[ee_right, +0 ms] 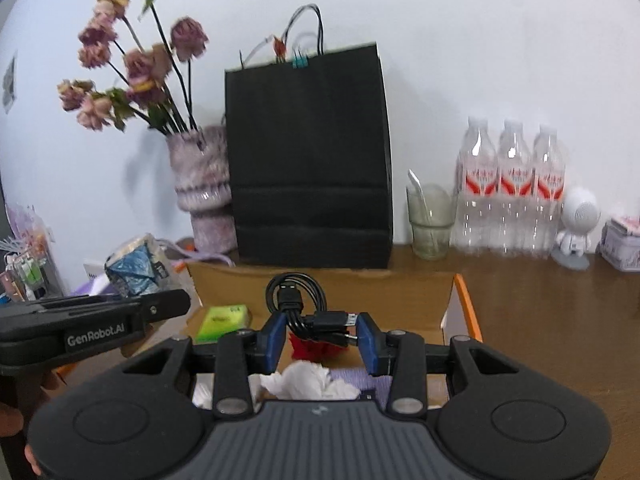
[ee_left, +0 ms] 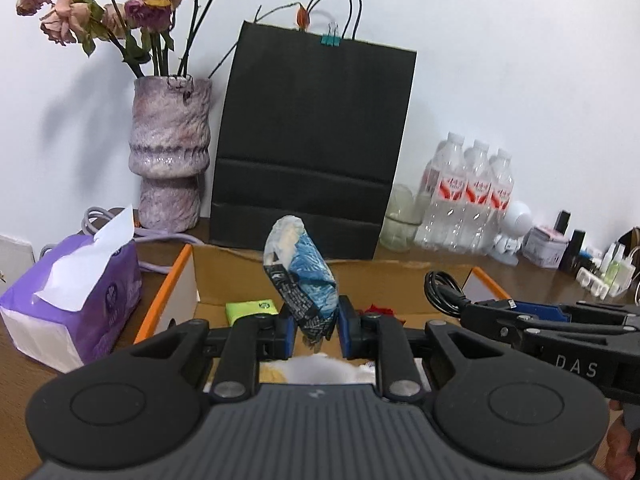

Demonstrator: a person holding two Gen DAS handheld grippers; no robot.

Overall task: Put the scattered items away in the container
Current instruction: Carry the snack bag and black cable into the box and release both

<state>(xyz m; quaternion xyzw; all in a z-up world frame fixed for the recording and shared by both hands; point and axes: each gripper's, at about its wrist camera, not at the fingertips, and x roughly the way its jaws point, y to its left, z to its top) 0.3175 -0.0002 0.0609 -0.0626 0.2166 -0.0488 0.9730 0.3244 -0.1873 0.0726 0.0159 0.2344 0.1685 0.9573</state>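
Observation:
My left gripper (ee_left: 314, 330) is shut on a blue and white snack packet (ee_left: 300, 276) and holds it upright above the open cardboard box (ee_left: 224, 276). My right gripper (ee_right: 322, 332) is shut on a coiled black USB cable (ee_right: 298, 296) above the same box (ee_right: 400, 292). In the box lie a green packet (ee_left: 251, 310), a red item (ee_right: 310, 348), crumpled white tissue (ee_right: 308, 380) and something purple (ee_right: 360, 380). The right gripper and cable (ee_left: 444, 292) show at the right of the left wrist view. The left gripper and packet (ee_right: 134, 268) show at the left of the right wrist view.
Behind the box stand a black paper bag (ee_left: 308, 148), a vase with dried roses (ee_left: 170, 152), a glass cup (ee_right: 430, 220) and water bottles (ee_right: 512, 188). A purple tissue box (ee_left: 76, 300) sits left of the box. Small bottles and a white figurine (ee_right: 576, 224) stand on the right.

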